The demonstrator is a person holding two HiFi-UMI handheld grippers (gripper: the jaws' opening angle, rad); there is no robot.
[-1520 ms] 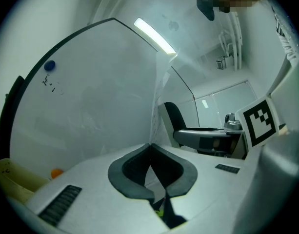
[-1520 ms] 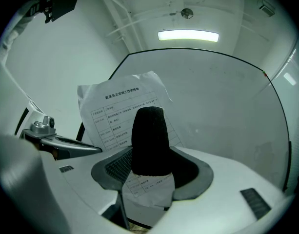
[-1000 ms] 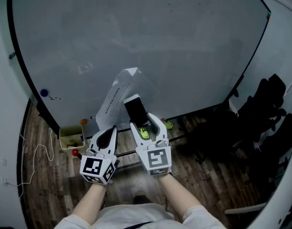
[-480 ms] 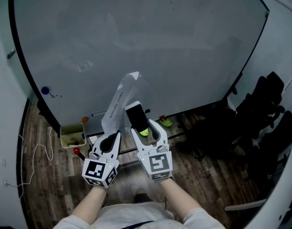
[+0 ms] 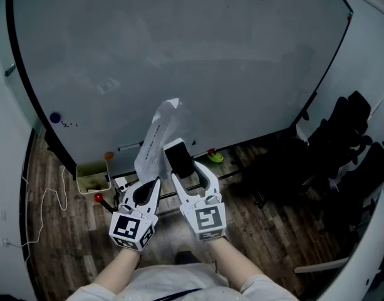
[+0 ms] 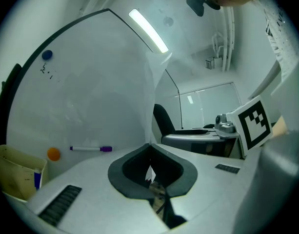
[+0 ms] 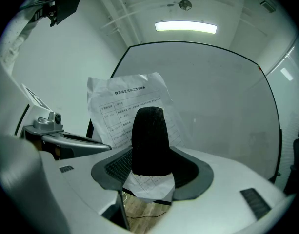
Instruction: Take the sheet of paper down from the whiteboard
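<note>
The printed sheet of paper (image 5: 155,138) is off the whiteboard (image 5: 198,55) and hangs in the air in front of it, curled, between my two grippers. My right gripper (image 5: 183,163) is shut on the sheet's lower edge. In the right gripper view its black pad (image 7: 148,140) lies over the paper (image 7: 120,106), which stands up behind it. My left gripper (image 5: 152,182) is shut on the sheet's lower left part. In the left gripper view only a thin white sliver of the paper (image 6: 149,171) shows between its closed jaws.
A blue magnet (image 5: 55,117) sticks to the board at the left. A marker (image 5: 129,147), an orange ball (image 5: 108,156) and a pale box (image 5: 91,178) sit at the board's foot. Black chairs (image 5: 348,143) stand at the right, and a white cable (image 5: 51,200) lies on the wooden floor.
Both grippers have sunk a little with the sheet held between them, drawing it lower in front of the board. Neither grip has changed.
</note>
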